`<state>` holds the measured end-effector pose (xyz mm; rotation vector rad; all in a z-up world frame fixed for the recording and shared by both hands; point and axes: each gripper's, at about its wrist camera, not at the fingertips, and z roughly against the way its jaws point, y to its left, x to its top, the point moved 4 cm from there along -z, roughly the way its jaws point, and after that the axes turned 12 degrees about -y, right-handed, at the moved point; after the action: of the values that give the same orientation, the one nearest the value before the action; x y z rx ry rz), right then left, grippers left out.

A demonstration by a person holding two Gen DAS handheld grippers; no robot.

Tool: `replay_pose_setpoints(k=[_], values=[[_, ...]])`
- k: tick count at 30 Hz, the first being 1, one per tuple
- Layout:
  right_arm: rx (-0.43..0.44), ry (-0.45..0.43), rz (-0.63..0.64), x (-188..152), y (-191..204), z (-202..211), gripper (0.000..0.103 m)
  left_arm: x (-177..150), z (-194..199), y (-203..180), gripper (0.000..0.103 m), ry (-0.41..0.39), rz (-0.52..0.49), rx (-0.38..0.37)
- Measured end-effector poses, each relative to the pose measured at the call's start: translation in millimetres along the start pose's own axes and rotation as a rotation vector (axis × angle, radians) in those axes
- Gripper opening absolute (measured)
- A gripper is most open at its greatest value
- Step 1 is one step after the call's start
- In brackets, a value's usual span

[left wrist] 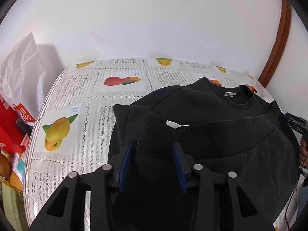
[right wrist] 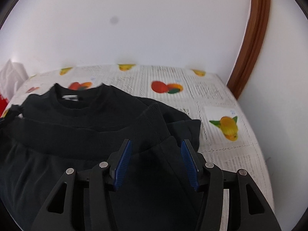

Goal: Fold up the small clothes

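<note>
1. Left wrist view: table (left wrist: 63, 88) under a fruit-print cloth carries the black sweatshirt (left wrist: 221, 154), which lies spread over its near right part with the neckline (left wrist: 238, 98) toward the wall and the hem band (left wrist: 221, 132) brought up across the body; bottom-to-top fold judged nearly laid
2. Sweatshirt, judged: soft, thick knit, light, limp; will sag and drag on the cloth, not slippery, nothing fragile; needs both corners lifted together to keep a straight fold line
3. Best hold, judged: ribbed cuff (left wrist: 152, 134) or the hem band's corners, where doubled fabric gives the pads bulk
4. Left gripper (left wrist: 154, 165): jaws partly open, the ribbed cuff bunched between the blue pads; whether they pinch it or only flank it I cannot tell
5. Right gripper (right wrist: 156, 165): jaws stand wider, over the hem's right corner (right wrist: 154, 127); pads clear of the fabric, nothing held
</note>
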<state>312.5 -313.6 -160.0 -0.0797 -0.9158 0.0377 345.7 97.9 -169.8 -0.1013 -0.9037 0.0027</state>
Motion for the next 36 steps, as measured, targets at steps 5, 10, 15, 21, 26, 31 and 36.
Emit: replay_pose_setpoints(k=[5, 10, 15, 21, 26, 31, 36], values=[[-0.044, 0.045, 0.039, -7, 3, -23, 0.023, 5, 13, -2, 0.012, -0.056, -0.01, 0.003], [-0.018, -0.052, 0.021, 2, 0, -2, 0.015, 31, 38, -7, 0.011, -0.184, 0.032, -0.031], [0.026, -0.181, -0.099, 18, -21, 25, 0.015, 38, 18, -9, 0.011, -0.178, 0.018, 0.012], [-0.005, -0.084, -0.119, 6, -30, -6, 0.015, 20, -19, -5, 0.012, -0.088, 0.026, 0.051], [-0.038, -0.001, -0.113, -6, -29, -27, 0.016, 13, -27, -2, 0.013, -0.057, 0.034, 0.047], [-0.062, 0.018, -0.066, -8, -27, -21, 0.025, 10, -27, -1, 0.018, -0.028, 0.036, 0.054], [-0.097, 0.003, -0.042, -20, -29, 11, 0.035, 1, -17, -3, 0.026, 0.0, 0.023, 0.042]])
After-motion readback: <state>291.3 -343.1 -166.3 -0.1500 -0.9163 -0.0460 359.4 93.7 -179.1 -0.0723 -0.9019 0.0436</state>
